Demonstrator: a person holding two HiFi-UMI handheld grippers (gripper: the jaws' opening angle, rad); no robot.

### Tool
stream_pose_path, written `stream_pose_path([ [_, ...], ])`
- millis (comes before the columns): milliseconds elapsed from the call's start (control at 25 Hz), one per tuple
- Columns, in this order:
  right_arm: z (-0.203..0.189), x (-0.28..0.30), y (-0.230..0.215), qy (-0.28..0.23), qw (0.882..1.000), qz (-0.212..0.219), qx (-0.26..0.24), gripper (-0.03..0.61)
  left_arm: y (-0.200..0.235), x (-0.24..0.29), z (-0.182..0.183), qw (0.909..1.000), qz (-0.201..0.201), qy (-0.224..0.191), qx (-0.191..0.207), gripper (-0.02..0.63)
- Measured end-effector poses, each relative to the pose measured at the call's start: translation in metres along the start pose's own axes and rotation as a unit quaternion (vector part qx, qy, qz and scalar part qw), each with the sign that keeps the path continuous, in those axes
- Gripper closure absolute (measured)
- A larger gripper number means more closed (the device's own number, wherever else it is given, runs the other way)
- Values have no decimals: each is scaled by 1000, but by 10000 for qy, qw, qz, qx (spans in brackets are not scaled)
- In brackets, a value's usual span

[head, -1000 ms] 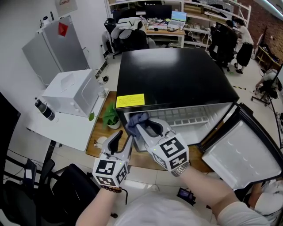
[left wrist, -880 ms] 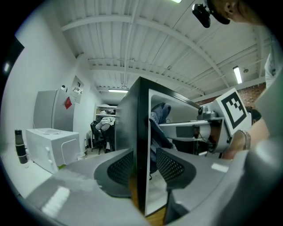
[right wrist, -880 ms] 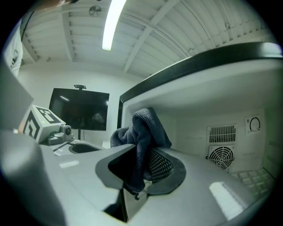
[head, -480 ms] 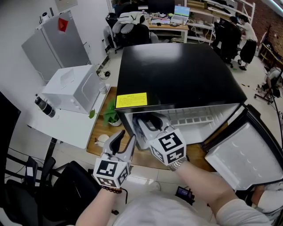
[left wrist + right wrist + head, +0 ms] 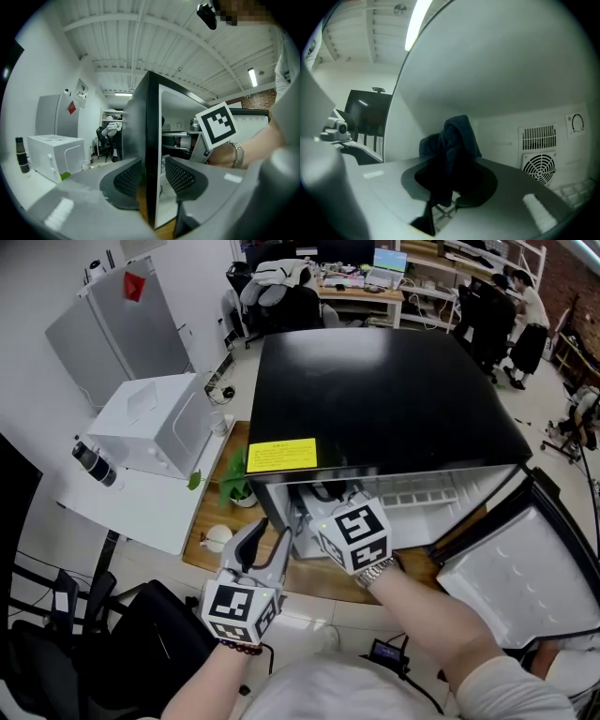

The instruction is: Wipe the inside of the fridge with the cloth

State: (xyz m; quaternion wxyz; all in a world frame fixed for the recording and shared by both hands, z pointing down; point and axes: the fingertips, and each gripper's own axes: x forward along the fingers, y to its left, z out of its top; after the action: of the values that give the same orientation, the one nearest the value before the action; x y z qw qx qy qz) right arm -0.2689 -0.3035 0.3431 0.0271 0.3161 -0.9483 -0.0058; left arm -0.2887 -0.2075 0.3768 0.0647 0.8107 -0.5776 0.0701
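The right gripper (image 5: 450,185), jaws clamped narrow on the dark blue crumpled cloth (image 5: 452,140), has pushed deeper into the small black fridge (image 5: 375,399) than a second ago, when the cloth showed at the opening's front edge. The cloth stands upright from the jaws, beside the white left wall, facing the back wall's vent grille (image 5: 539,137). The left gripper (image 5: 265,538) hovers half-open at the fridge's front left corner. The white door (image 5: 516,577) hangs open on the right; a white desk (image 5: 131,502) stands to the left.

Nothing can be read. A yellow label (image 5: 281,454) on the black fridge (image 5: 375,390), at its top's front left corner, has print too small. The same goes for the red tag (image 5: 134,286) on the grey fridge (image 5: 117,334) left of it.
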Motion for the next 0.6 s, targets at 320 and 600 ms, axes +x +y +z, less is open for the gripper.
stream_pose_path([
  [320, -3, 20, -17, 134, 9997, -190, -90, 502, 0, 5, -1, 9999, 64, -59, -101, 456],
  [600, -6, 37, -34, 215, 9990, -366, -122, 502, 1, 7, -1, 9998, 113, -122, -105, 459],
])
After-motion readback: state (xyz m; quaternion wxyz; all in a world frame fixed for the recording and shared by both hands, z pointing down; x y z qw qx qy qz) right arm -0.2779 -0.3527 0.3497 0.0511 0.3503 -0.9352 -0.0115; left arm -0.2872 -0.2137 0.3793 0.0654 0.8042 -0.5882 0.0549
